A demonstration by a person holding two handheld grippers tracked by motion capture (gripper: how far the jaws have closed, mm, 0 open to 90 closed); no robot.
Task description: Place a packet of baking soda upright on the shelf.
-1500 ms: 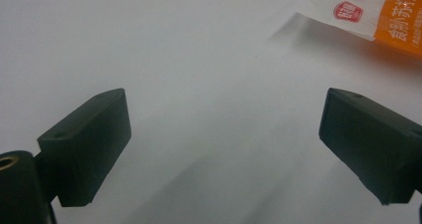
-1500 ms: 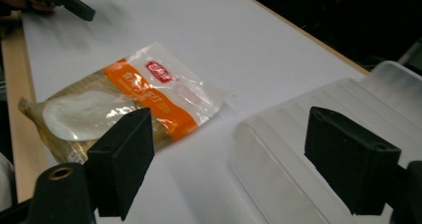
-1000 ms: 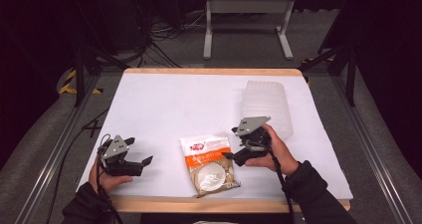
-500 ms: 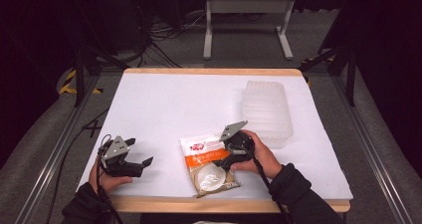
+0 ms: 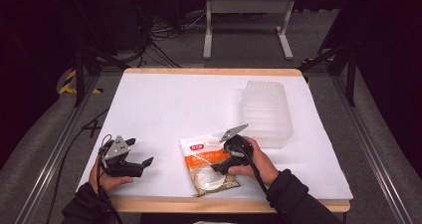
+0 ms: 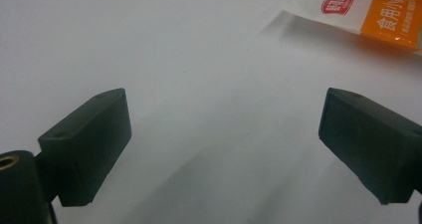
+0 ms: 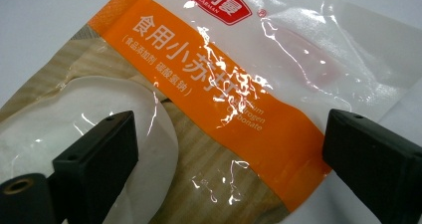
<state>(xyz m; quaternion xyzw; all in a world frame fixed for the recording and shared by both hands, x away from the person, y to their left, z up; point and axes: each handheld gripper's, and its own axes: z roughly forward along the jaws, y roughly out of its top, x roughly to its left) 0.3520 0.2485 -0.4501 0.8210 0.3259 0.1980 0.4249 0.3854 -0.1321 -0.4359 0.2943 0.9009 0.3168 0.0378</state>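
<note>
The right hand-held gripper hangs directly over a flat plastic pouch that lies on the white table near its front edge. Its jaws stand wide apart and have just been opening further; the pouch lies below and between them, and neither pad presses on it. In the right gripper view the pouch spreads from one jaw across to the other: a diagonal orange band with white printed characters runs between them, a red logo sits ahead of the jaws at the top, and a pale round disc on a wood-grain print lies under the jaw at the left of that view. The clear glossy film of the pouch reaches the jaw at the right of that view.

The left hand-held gripper is held low over bare table, well apart from the right one, its jaws open with nothing between them. In the left gripper view a corner of the pouch shows ahead of it and off to the side of the far jaw, with clear table between.

Beyond the right hand-held gripper, on its outer side, a stack of clear plastic containers stands on the table just beside the pouch.
</note>
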